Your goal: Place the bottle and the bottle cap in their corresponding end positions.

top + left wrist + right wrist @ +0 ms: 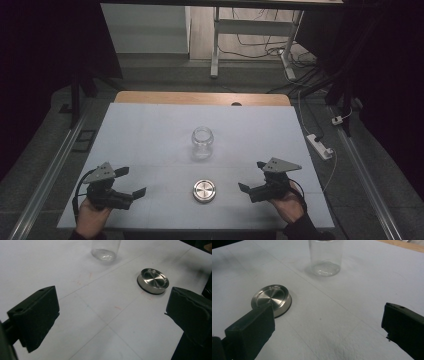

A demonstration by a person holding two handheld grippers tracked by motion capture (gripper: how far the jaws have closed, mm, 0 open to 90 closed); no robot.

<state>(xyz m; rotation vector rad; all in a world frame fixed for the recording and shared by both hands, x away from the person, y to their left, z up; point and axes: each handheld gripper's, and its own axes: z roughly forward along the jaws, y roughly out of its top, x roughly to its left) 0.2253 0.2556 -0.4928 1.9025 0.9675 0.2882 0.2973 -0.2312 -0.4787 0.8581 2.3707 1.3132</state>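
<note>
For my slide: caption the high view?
Open left tongs and right tongs flank a metal lid before a glass jar.

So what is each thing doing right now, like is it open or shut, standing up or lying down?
Glass jar: upright, open at the top, empty, no lid on.
Metal lid: lying flat on the white table, off the jar, nearer the person.
Left gripper: open, holding nothing, left of the lid.
Right gripper: open, holding nothing, right of the lid.

Dim room, table sheet (150, 130) lit from above; soft shadows, grainy, slight blur
</note>
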